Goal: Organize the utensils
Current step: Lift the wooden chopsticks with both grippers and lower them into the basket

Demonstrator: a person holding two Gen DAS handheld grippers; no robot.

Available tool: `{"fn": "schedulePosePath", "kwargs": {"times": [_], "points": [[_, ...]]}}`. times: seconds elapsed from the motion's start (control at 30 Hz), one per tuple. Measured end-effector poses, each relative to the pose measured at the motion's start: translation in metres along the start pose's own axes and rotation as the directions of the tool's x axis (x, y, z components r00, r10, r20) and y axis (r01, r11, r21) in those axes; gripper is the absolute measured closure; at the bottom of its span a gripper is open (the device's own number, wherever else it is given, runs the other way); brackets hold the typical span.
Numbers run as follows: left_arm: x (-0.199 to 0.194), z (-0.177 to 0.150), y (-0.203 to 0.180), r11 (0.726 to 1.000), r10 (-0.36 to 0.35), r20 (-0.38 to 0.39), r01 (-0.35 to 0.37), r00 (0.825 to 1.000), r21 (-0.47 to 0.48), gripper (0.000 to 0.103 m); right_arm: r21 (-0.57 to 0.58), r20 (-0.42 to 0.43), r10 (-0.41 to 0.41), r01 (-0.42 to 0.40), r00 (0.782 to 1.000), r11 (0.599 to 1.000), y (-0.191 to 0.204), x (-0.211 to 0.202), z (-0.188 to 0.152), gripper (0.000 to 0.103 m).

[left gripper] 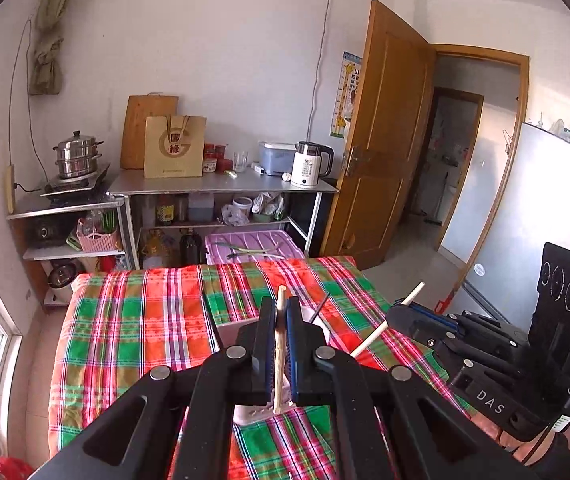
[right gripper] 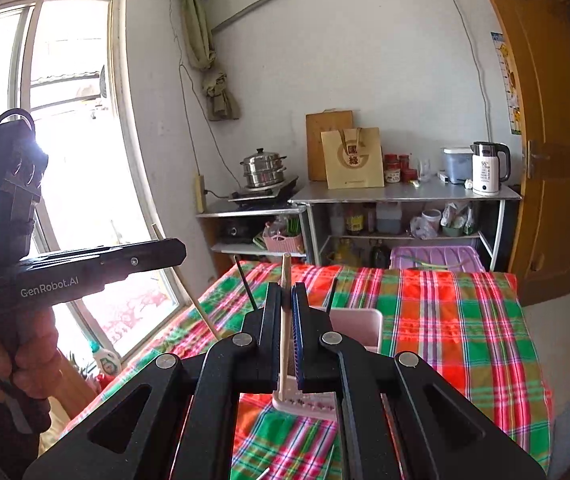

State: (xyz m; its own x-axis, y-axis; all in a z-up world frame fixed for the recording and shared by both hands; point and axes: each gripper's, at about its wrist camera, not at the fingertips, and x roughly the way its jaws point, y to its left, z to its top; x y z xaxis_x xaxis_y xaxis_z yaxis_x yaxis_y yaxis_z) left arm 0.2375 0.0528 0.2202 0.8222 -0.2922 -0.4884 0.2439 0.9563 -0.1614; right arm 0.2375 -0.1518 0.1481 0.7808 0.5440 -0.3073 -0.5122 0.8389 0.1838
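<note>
Two black chopsticks (right gripper: 245, 280) stand in pink holder (right gripper: 359, 330); both tongs pinch wooden chopsticks

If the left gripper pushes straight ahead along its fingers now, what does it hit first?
Probably the white utensil holder just beyond the left gripper, which is shut on a chopstick. Past that is only plaid tablecloth. Depth is uncertain.
</note>
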Motion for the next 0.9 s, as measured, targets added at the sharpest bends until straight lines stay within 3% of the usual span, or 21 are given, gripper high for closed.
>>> {"fn": "schedulePosePath", "kwargs": {"times": [0.33, 0.9], "points": [[0.041, 0.011, 0.016, 0.999, 0.041, -0.014, -0.041, 0.999, -0.007, 0.098, 0.003, 0.027, -0.045, 0.045, 0.999, 0.999, -0.006, 0.026, 0.006, 0.098], [0.090, -0.037, 0.045, 0.997, 0.045, -0.113, -0.052, 0.993, -0.055, 0.098, 0.030, -0.113, -0.053, 0.057, 0.992, 0.998, -0.021, 0.066, -0.035, 0.097]]}}
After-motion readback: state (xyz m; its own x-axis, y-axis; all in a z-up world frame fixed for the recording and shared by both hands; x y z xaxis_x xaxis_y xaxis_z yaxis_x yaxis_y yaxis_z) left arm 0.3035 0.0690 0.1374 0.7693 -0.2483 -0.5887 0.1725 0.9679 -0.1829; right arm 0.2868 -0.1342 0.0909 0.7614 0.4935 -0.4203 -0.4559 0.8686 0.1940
